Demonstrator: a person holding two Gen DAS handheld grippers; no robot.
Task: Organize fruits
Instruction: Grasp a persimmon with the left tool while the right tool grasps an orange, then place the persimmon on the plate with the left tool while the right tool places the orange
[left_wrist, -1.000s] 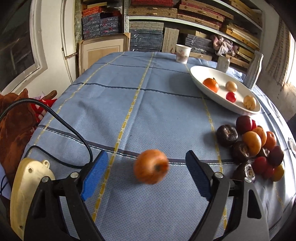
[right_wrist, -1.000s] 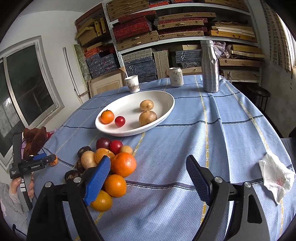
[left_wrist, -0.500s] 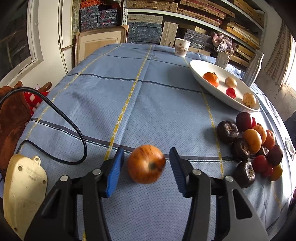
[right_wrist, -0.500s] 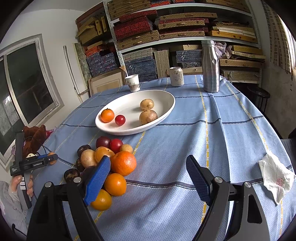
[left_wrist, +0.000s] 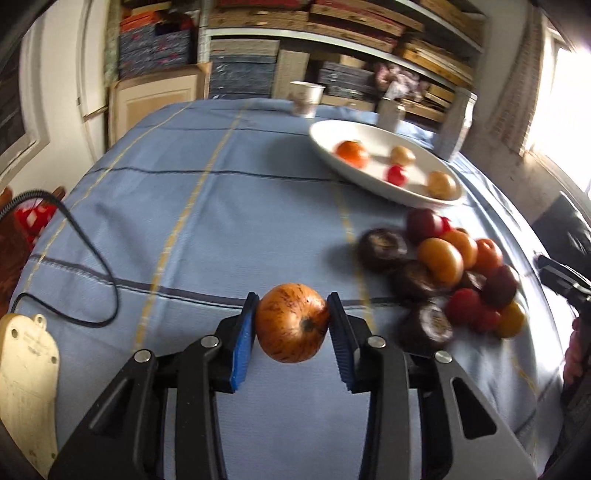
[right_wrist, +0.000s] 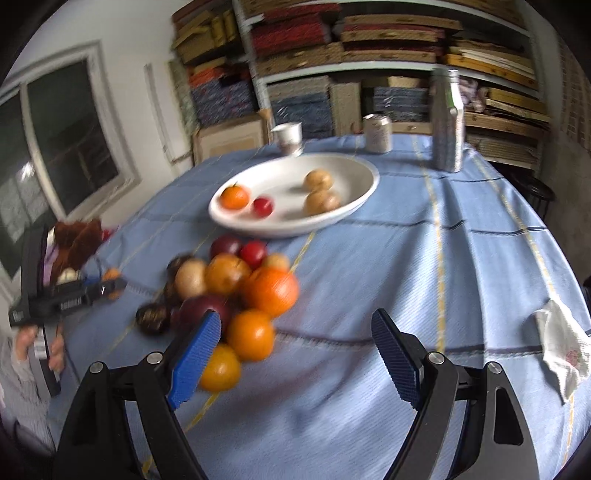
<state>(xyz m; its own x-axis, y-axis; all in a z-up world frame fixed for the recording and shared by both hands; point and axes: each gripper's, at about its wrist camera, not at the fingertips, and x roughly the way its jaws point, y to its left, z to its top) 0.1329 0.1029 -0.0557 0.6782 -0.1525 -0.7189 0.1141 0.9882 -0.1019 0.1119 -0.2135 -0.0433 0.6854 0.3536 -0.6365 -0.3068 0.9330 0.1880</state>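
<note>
Blue tablecloth (left_wrist: 221, 206), one white bowl (right_wrist: 354, 177), four fruits inside.

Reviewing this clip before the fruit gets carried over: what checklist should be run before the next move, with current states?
1. Left gripper shut on the speckled fruit, jaws just closed: ok.
2. Fruit centred between the pads: ok.
3. Fruit lifted clear of the cloth: cannot tell.
4. Free room in the bowl, four fruits inside: ok.
5. Right gripper open and empty: ok.
6. Cable clear of the path to the bowl: ok.
</note>
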